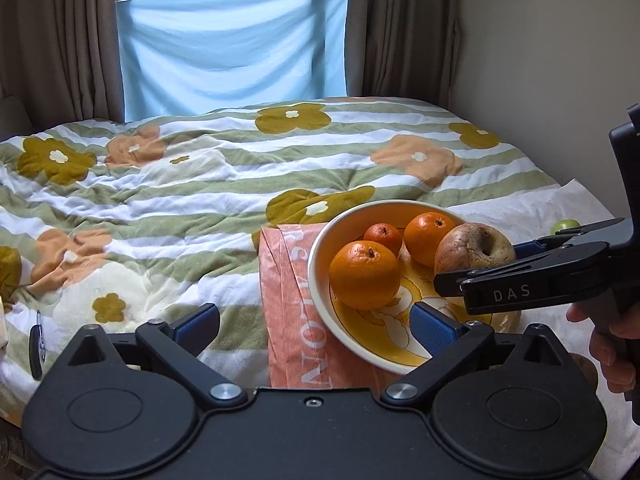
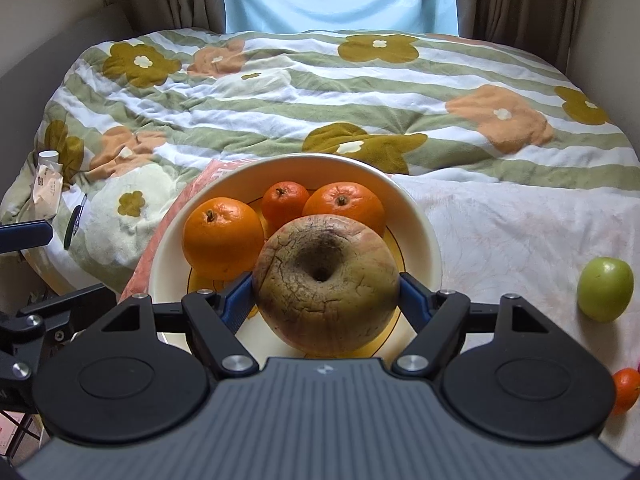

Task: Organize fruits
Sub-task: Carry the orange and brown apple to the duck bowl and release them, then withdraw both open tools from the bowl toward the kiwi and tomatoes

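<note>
Three oranges sit in the bowl already, and my right tongs are clamped on the big wrinkled apple, blue pads pressed to both its sides, hanging it just over the bowl's near edge. My left tongs are wide open with nothing in them, poised by the bowl's rim over the pink cloth. By my reckoning I'm past halfway: the apple isn't set down yet, and a green fruit and a small orange one wait on the bed to my right.
</note>
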{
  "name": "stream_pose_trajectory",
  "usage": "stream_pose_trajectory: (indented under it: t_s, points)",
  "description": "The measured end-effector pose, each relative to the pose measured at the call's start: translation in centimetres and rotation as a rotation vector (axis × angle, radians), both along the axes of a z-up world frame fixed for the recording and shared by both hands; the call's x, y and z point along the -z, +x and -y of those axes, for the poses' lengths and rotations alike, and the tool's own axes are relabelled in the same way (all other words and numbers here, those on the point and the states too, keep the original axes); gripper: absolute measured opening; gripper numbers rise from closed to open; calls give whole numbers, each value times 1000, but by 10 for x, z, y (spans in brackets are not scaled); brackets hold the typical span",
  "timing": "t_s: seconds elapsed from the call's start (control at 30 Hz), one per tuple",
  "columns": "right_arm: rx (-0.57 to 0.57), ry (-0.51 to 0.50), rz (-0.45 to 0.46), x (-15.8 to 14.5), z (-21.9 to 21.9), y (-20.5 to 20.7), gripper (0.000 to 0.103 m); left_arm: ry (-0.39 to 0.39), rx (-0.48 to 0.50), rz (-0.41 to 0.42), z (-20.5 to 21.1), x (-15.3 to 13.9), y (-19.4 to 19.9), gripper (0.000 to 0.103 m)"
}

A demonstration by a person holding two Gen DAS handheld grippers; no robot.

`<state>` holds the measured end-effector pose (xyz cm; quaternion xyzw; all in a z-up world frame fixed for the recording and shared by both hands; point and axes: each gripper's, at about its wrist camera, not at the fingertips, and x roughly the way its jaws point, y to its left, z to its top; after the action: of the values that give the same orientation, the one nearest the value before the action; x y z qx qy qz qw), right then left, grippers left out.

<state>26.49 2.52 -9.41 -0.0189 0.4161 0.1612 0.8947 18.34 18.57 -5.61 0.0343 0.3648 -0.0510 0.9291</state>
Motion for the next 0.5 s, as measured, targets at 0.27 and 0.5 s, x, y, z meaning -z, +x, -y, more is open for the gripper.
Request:
stream_pose_trajectory:
  t_s: [0.27, 0.5]
  points:
    - [0, -12, -14, 6, -1, 2, 91, -5, -1, 6, 1, -2, -6, 103]
    - [15, 18, 66, -17, 8, -15, 103, -2, -3, 23, 2, -14, -18, 103]
